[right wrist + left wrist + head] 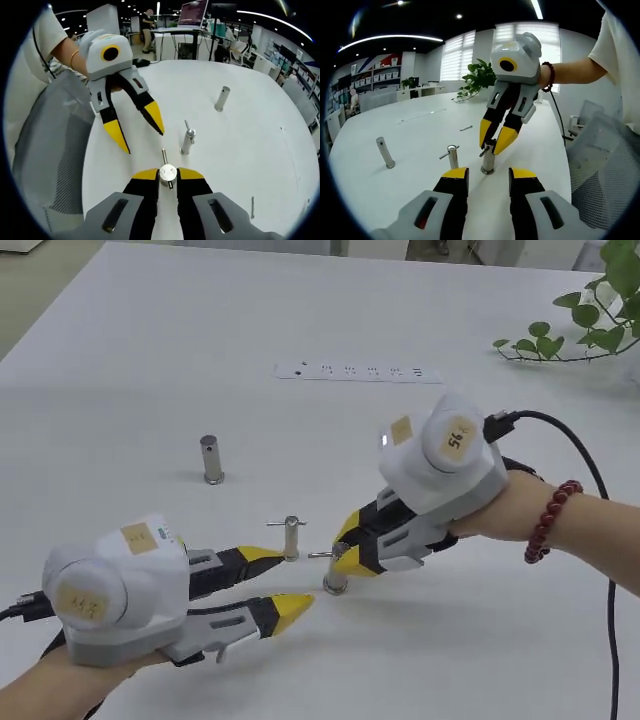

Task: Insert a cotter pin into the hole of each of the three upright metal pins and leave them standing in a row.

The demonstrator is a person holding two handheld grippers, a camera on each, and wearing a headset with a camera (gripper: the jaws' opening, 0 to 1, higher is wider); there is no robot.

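Observation:
Three metal pins stand on the white table. The far bare pin point(211, 460) point(385, 152) point(222, 98) has nothing through it. The middle pin point(291, 538) point(452, 156) point(188, 140) carries a cotter pin. My right gripper point(350, 548) point(493, 141) point(168, 175) is shut on the top of the near pin point(336, 578) point(488, 161). A cotter pin point(320, 555) point(164, 156) passes through this pin and sticks out toward the left gripper. My left gripper point(283, 580) point(487, 175) point(141, 136) stands open just short of the near pin, holding nothing.
A white power strip point(360, 370) lies at the back of the table. A potted plant point(590, 320) reaches in at the far right corner. The right gripper's black cable point(600, 500) trails off to the right. A small thin metal piece point(466, 128) lies farther out.

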